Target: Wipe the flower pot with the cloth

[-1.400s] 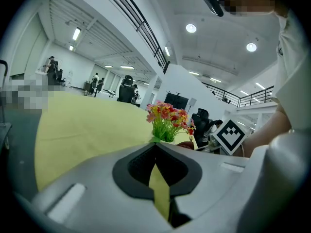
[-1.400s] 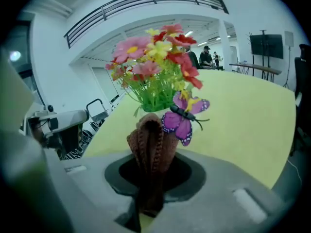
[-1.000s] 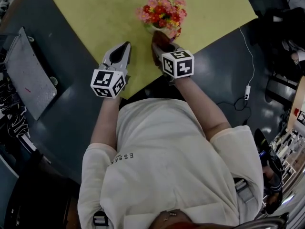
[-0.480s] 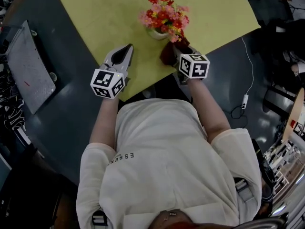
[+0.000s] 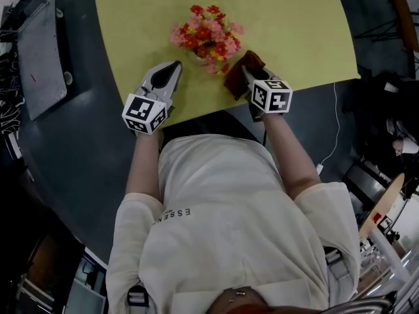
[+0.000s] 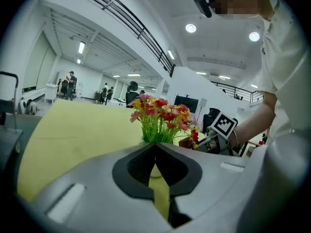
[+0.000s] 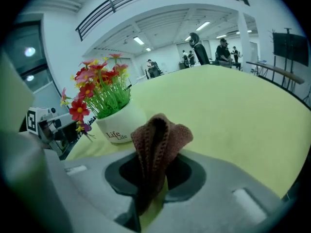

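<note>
A small white flower pot [image 7: 119, 125] filled with red, pink and yellow flowers [image 5: 206, 36] stands on the yellow-green table [image 5: 288, 25]. My right gripper [image 5: 245, 74] is shut on a brown knitted cloth [image 7: 155, 144], which bulges up out of the jaws; it hovers just right of the pot, apart from it. The cloth [image 5: 239, 72] shows beside the flowers in the head view. My left gripper [image 5: 171, 70] is shut with nothing in it, at the pot's near left, pointing at the flowers [image 6: 160, 120].
The table's near edge [image 5: 196, 113] runs just under both grippers, with dark floor around it. A grey flat panel [image 5: 40, 51] lies on the floor at the left. A white cable [image 5: 327, 142] trails down at the right.
My right gripper has carried the cloth from the pot's near side round to its right. The left gripper shifted slightly nearer the pot. The head view has swung, so the table sits differently.
</note>
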`<state>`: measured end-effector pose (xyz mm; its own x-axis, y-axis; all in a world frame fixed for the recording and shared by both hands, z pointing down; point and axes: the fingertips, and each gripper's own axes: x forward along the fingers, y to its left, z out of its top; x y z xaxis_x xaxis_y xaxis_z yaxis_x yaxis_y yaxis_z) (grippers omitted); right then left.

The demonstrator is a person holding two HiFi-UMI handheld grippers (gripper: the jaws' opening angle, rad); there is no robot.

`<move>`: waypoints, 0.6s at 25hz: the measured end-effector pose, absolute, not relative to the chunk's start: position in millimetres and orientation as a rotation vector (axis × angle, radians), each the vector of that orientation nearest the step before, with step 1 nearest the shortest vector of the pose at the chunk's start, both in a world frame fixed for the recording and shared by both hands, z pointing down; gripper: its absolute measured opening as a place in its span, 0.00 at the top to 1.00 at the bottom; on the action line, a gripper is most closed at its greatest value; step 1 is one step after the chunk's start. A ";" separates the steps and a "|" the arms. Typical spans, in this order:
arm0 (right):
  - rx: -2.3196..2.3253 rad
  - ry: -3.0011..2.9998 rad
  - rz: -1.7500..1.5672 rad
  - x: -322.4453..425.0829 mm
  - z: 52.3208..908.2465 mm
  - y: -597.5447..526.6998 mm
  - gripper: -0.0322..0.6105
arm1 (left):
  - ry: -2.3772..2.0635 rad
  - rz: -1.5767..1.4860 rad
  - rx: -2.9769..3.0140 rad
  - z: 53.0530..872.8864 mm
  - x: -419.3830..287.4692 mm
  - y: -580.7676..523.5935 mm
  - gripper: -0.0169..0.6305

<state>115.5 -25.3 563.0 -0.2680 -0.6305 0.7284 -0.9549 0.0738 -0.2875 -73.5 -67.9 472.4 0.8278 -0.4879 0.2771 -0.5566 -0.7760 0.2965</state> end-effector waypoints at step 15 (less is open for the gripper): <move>1.481 -1.991 0.811 124.5 550.4 -92.8 0.86 | -0.576 0.434 2.871 505.6 -28.0 -86.1 0.18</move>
